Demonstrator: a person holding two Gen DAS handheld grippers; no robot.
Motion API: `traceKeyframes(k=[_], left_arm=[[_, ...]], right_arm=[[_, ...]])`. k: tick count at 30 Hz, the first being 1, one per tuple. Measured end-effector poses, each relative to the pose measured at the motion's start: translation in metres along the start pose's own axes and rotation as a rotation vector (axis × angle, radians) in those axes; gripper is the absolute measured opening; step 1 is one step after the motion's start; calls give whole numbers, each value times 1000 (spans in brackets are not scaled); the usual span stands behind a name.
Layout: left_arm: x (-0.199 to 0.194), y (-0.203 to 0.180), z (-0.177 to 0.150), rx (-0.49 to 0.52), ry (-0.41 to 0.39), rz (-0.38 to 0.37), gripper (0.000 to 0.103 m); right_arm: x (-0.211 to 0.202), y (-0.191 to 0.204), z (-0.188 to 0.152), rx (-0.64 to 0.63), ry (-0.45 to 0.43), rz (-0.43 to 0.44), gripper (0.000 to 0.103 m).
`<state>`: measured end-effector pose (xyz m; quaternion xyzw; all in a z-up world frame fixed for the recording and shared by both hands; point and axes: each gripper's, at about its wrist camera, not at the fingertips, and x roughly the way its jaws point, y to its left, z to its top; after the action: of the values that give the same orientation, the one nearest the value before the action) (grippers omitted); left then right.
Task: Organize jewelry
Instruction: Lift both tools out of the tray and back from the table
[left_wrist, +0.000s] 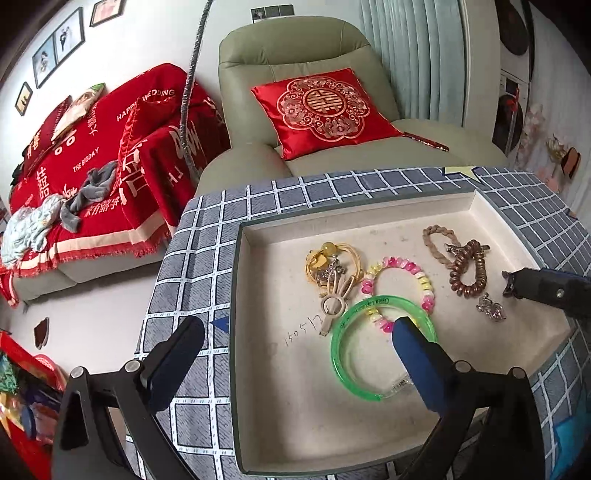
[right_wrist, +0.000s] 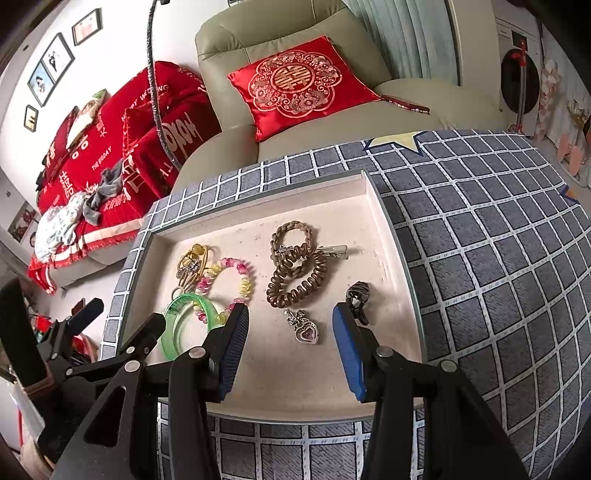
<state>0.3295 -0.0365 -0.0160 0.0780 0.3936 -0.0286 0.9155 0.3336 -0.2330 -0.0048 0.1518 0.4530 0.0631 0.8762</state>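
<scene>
Evidently, all jewelry lay in the shallow tray (right_wrist: 373, 192), and both tools stood wide open and empty: the right gripper (right_wrist: 288, 328) framed the heart pendant (right_wrist: 307, 332) (apparently for pickup), the green bangle (left_wrist: 347, 354) at nine o'clock beside the left gripper (left_wrist: 295, 343).

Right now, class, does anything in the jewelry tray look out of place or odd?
Yes. Handwritten digits are scrawled on the tray floor beside the green bangle, and the bangle, the pink-and-yellow bead bracelet and the yellow hair ties overlap in a heap.
</scene>
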Motion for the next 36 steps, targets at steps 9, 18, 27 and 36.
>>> traceKeyframes(k=[9, 18, 27, 36], left_arm=[[-7, 3, -7, -8, 11, 5, 103], [-33, 4, -22, -11, -15, 4, 103], [-57, 3, -47, -34, -9, -19, 103], [-79, -2, -69, -62, -24, -25, 103]], right_arm=[[-15, 4, -4, -8, -93, 25, 103], [-25, 10, -26, -67, -122, -32, 103], [-36, 8, -55, -78, -113, -63, 103], [-51, 13, -81, -135, -154, -111, 103]])
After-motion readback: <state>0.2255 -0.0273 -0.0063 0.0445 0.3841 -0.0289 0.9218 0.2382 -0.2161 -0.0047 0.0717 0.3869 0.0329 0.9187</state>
